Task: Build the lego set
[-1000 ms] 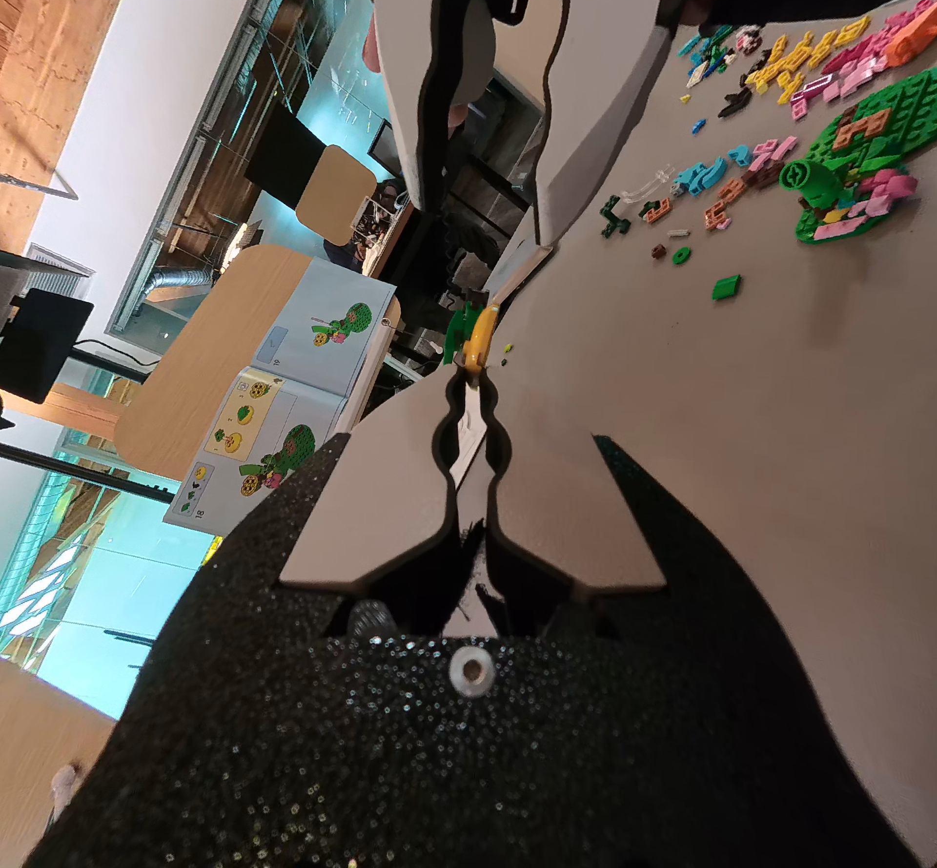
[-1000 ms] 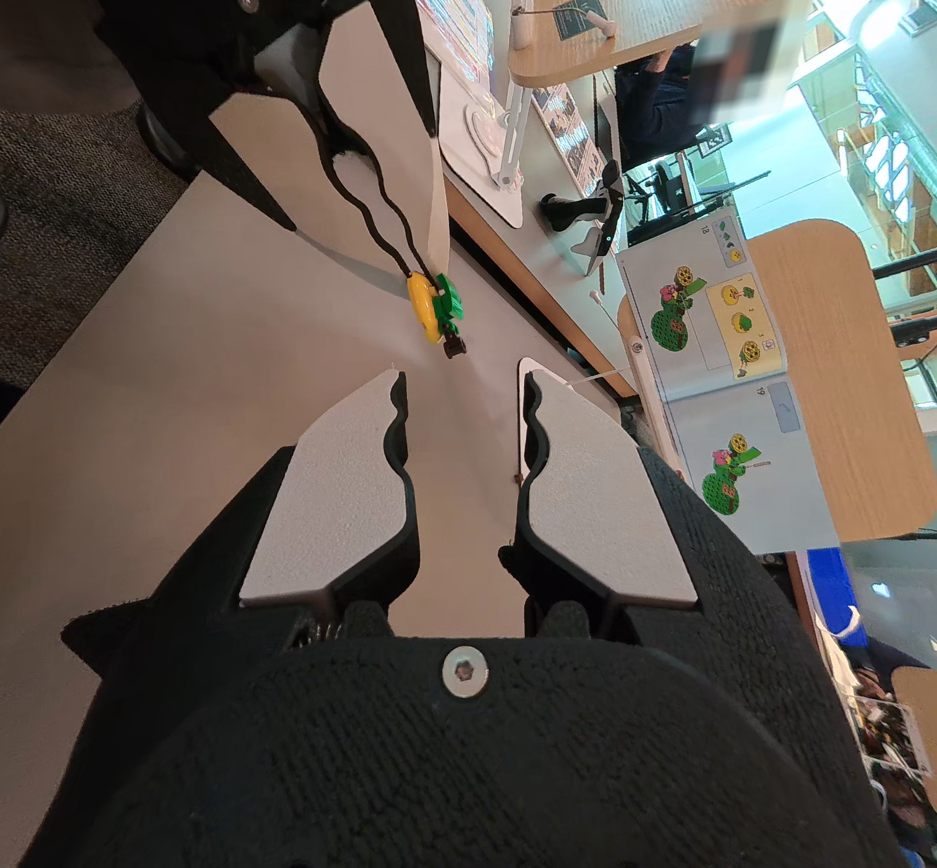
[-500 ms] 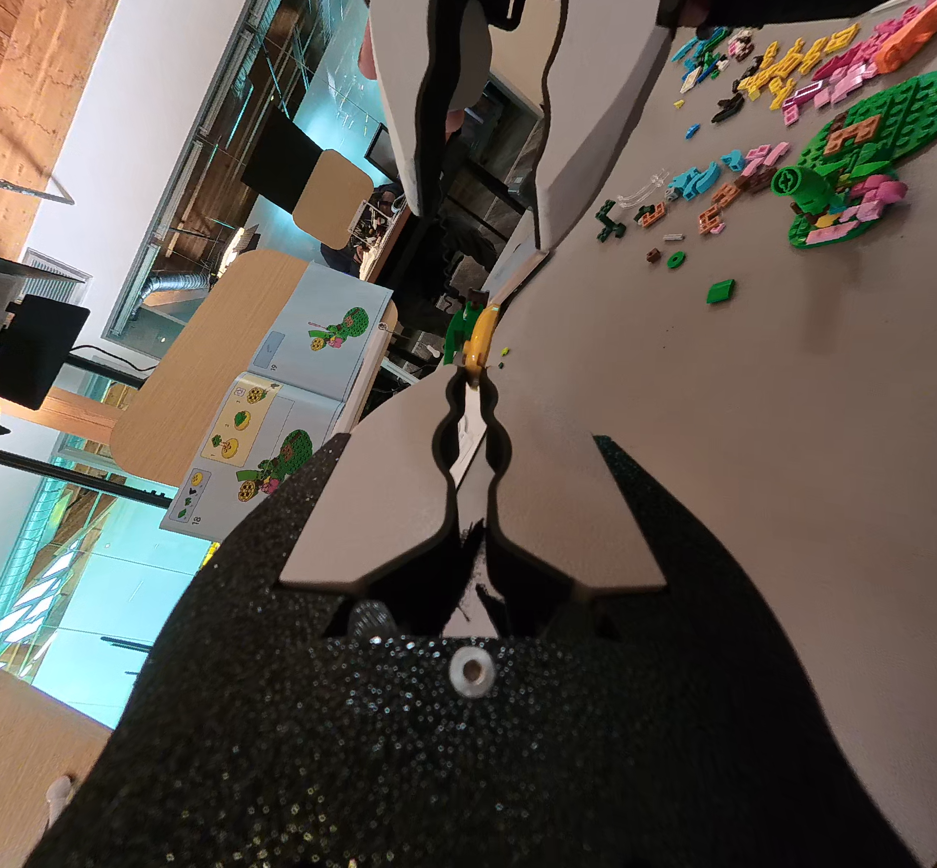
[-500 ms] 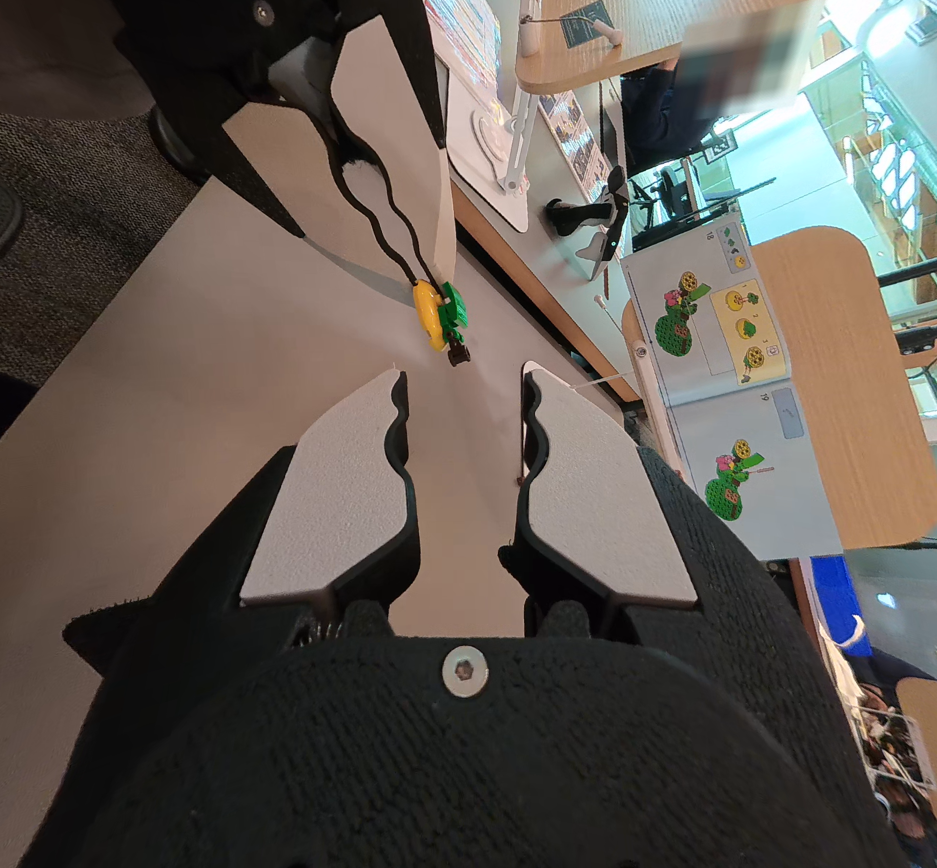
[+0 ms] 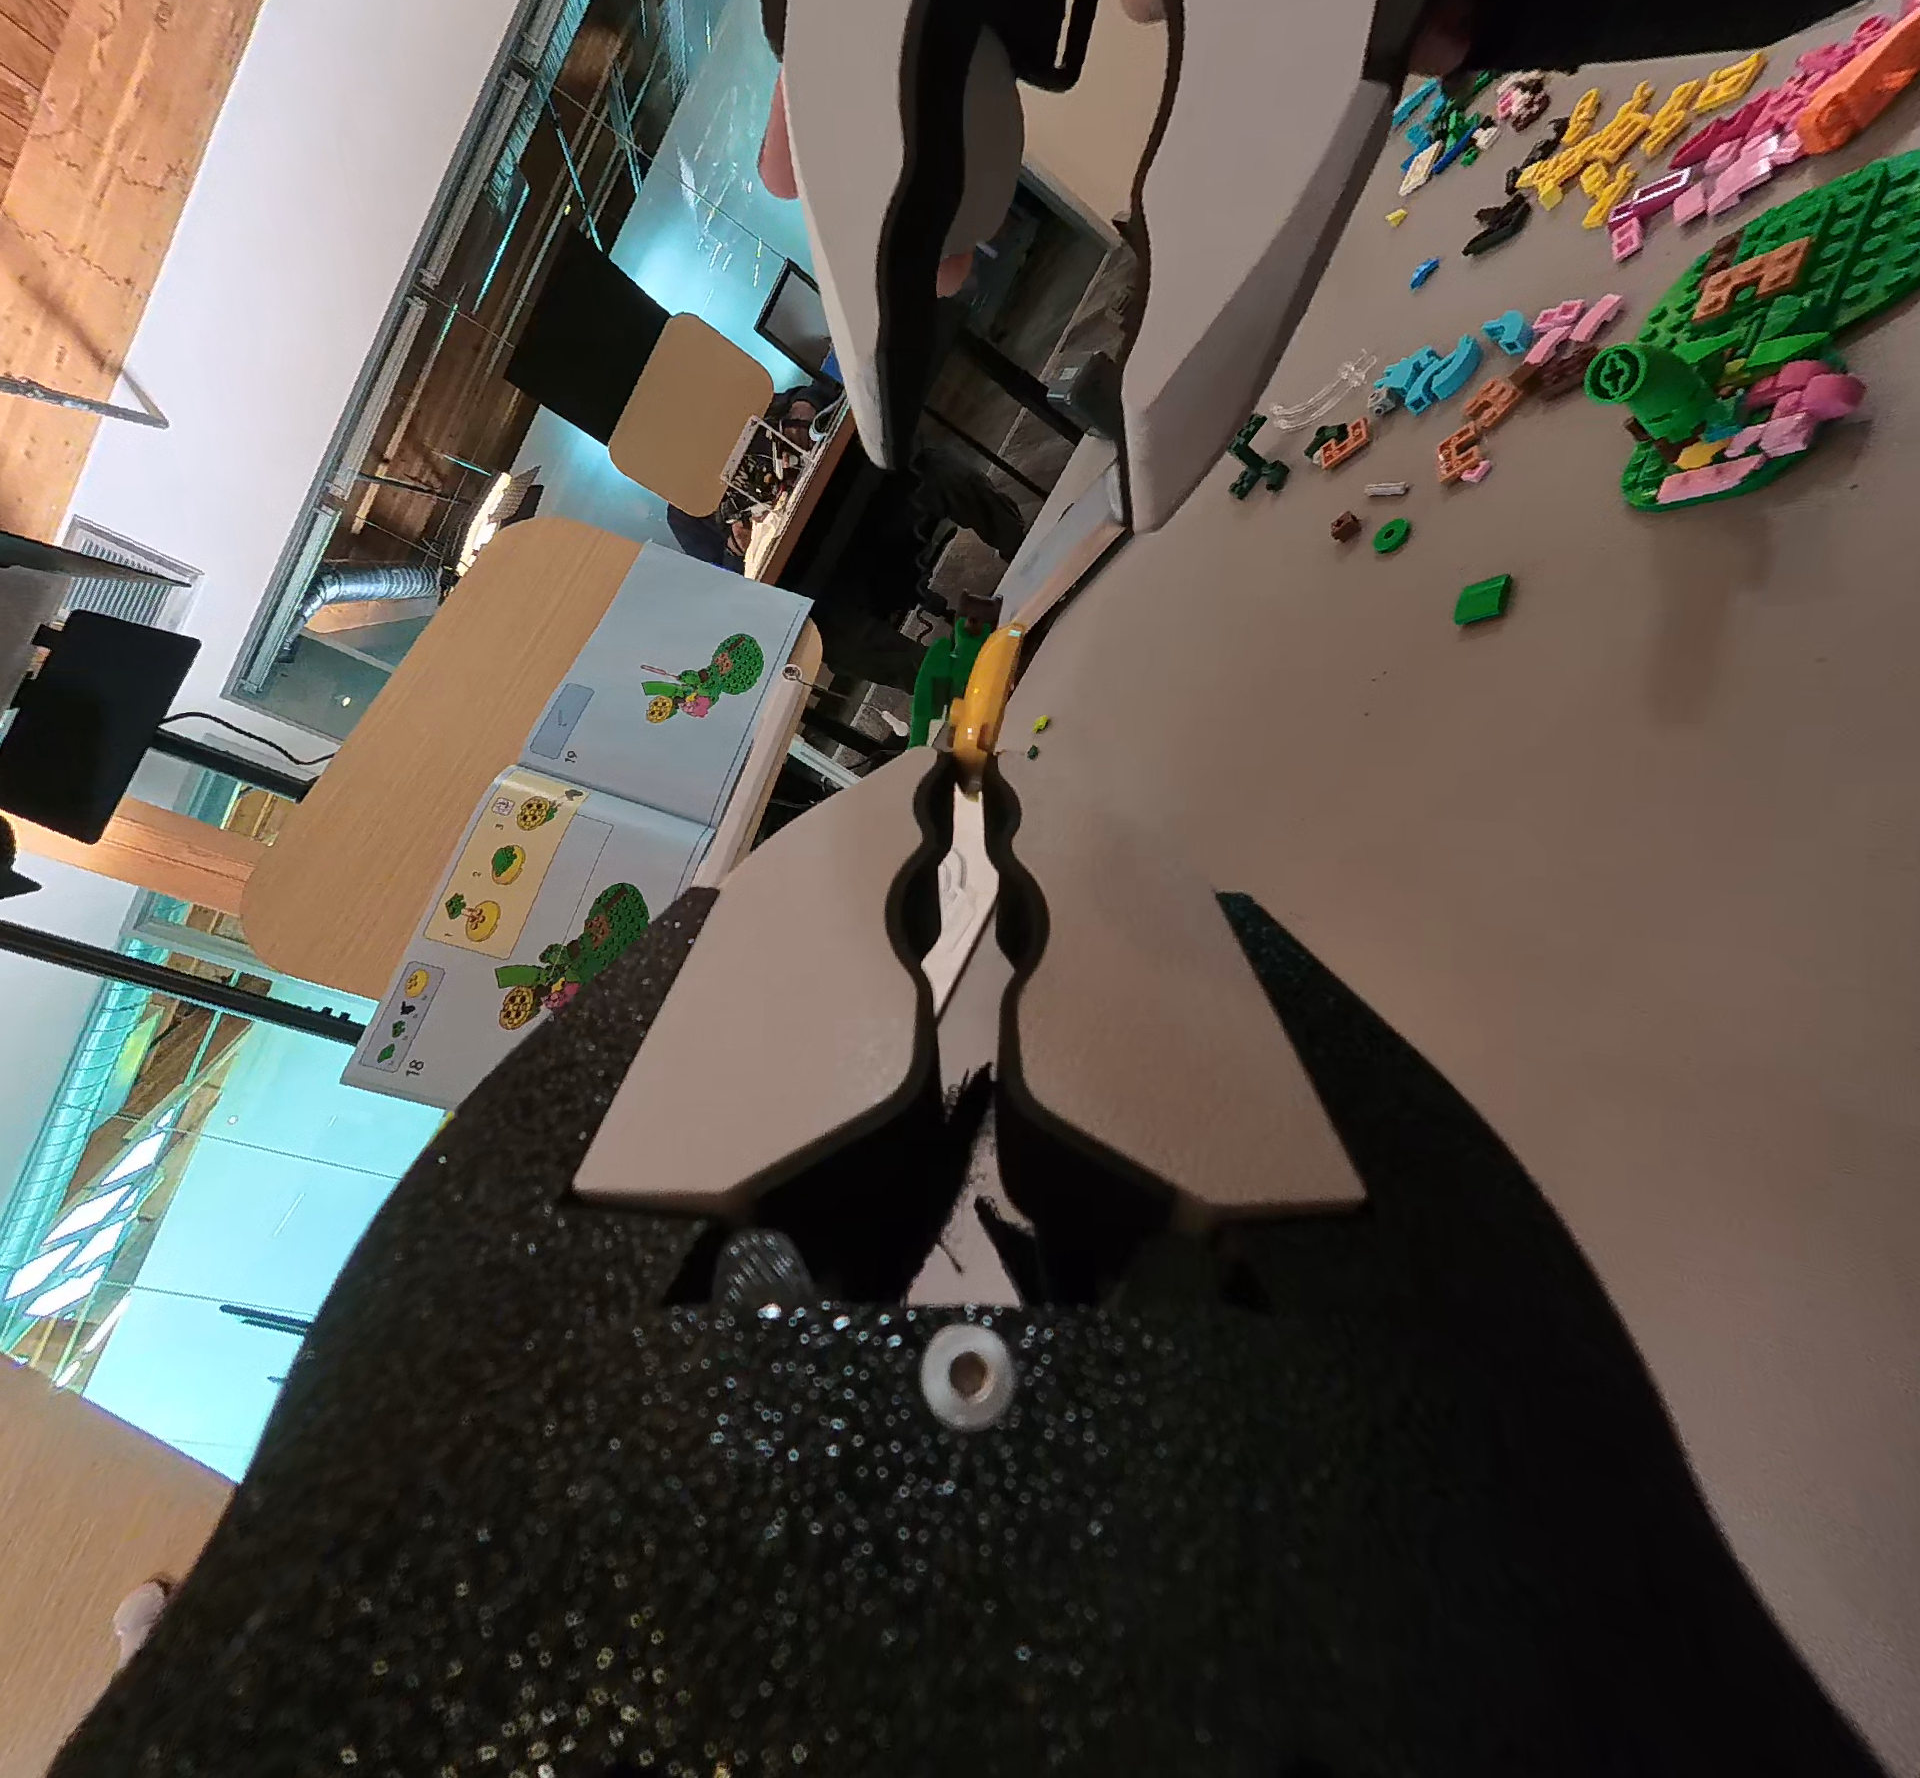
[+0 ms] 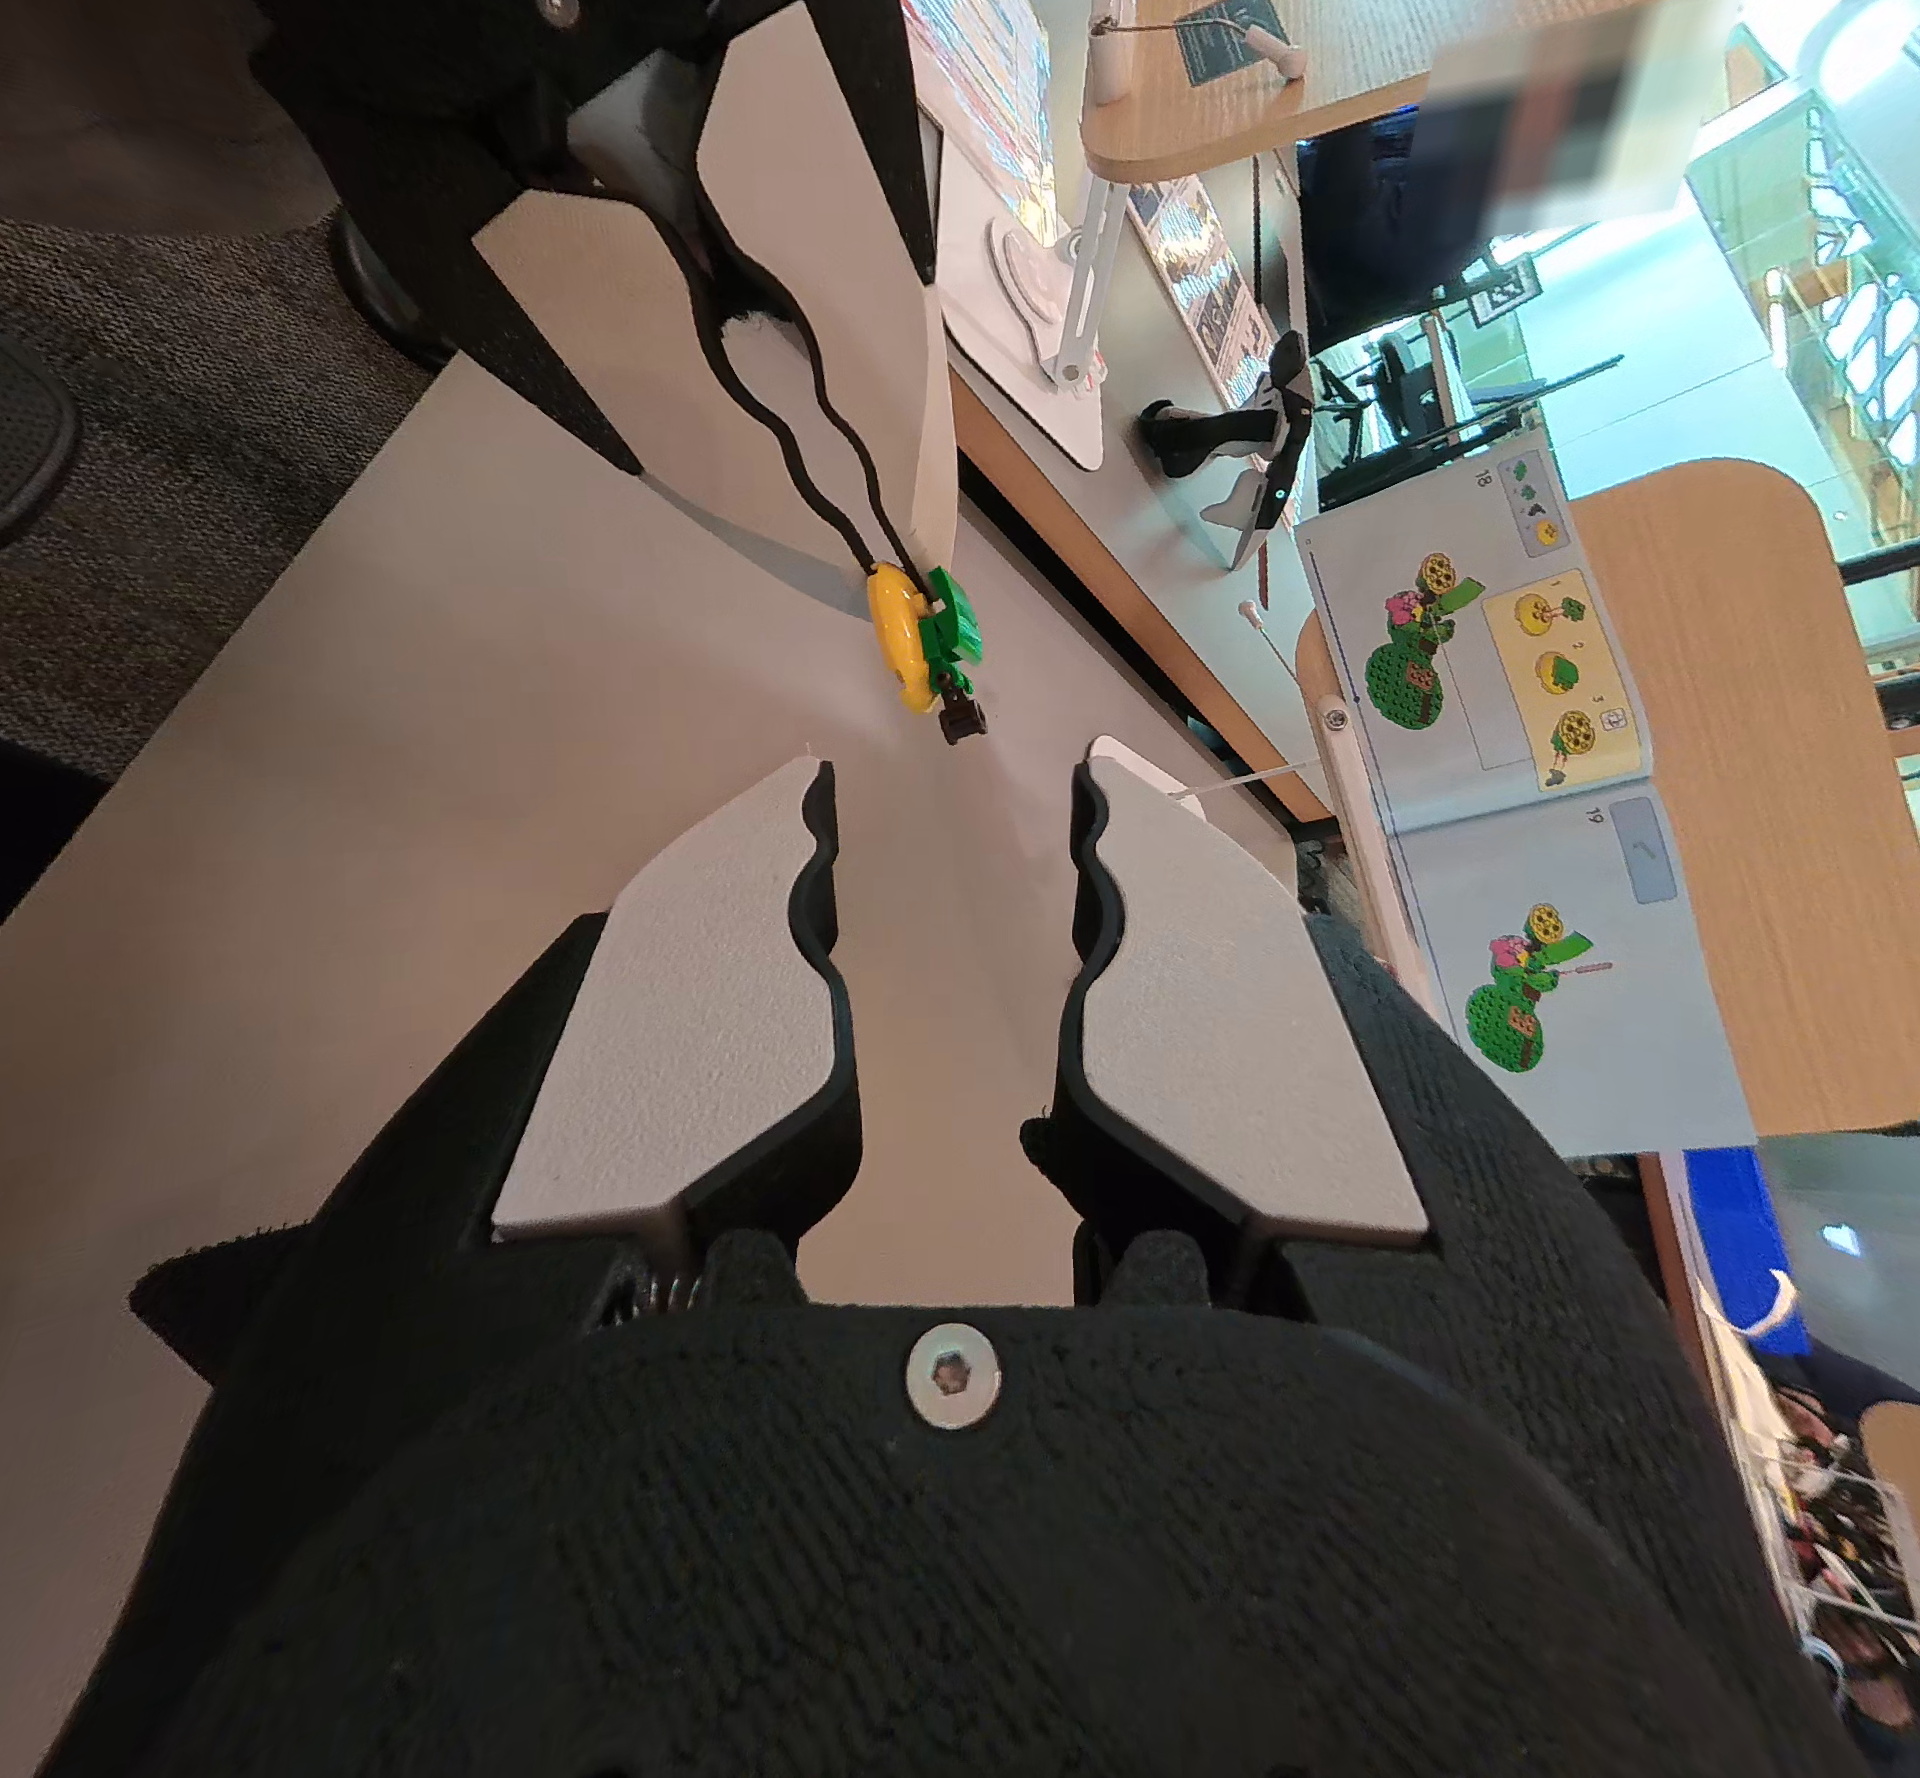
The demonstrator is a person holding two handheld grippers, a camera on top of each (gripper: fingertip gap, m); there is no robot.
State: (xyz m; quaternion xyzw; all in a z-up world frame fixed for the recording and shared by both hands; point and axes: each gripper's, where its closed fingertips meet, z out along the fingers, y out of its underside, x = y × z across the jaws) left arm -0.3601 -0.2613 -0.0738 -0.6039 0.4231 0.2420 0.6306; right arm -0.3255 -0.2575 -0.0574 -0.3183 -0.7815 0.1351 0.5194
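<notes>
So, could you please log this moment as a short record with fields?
left tongs: shut on the flower, a yellow disc with green leaves and a dark stem tip
right tongs: open, empty, facing the flower, not touching it
baseplate: green, partly built, on the table
loose pieces: scattered near the baseplate
booklet: open, propped beyond the table edge

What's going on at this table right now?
A person is building a Lego set with two handheld grippers. The left gripper is shut on a small yellow and green flower piece, held just above the table. The right gripper is open, pointing at it. The green baseplate model, loose bricks and open instruction booklet lie nearby.
</notes>
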